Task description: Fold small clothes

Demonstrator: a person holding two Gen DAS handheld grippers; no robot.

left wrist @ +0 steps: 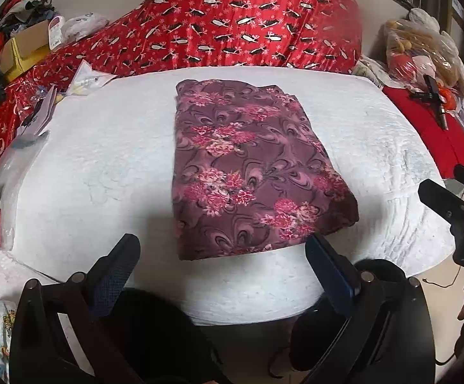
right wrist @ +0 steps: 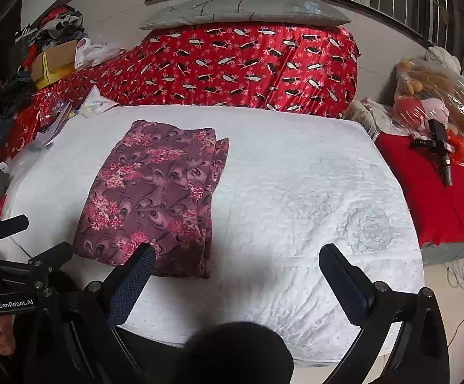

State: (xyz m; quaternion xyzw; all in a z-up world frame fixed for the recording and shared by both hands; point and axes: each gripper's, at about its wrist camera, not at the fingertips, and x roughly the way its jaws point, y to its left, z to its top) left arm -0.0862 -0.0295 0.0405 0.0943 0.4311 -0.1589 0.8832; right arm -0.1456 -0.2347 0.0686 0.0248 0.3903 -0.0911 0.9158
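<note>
A maroon floral garment (left wrist: 248, 166) lies folded into a long rectangle on the white quilted pad (left wrist: 104, 160). My left gripper (left wrist: 222, 252) hovers open just short of its near edge, with nothing between the fingers. In the right wrist view the same garment (right wrist: 155, 198) sits left of centre, several layered edges showing along its right side. My right gripper (right wrist: 236, 256) is open over the bare white pad (right wrist: 296, 192), its left finger (right wrist: 136, 278) close to the garment's near right corner. The right gripper (left wrist: 440, 198) also shows at the right edge of the left wrist view.
A red patterned quilt (right wrist: 248, 67) with a grey pillow (right wrist: 241, 11) on top lies behind the pad. Piled clothes and a cardboard box (right wrist: 56, 60) sit at the far left. Bagged soft toys (right wrist: 436, 96), a red cushion (right wrist: 430, 198) and a black tool (right wrist: 440, 147) stand at right.
</note>
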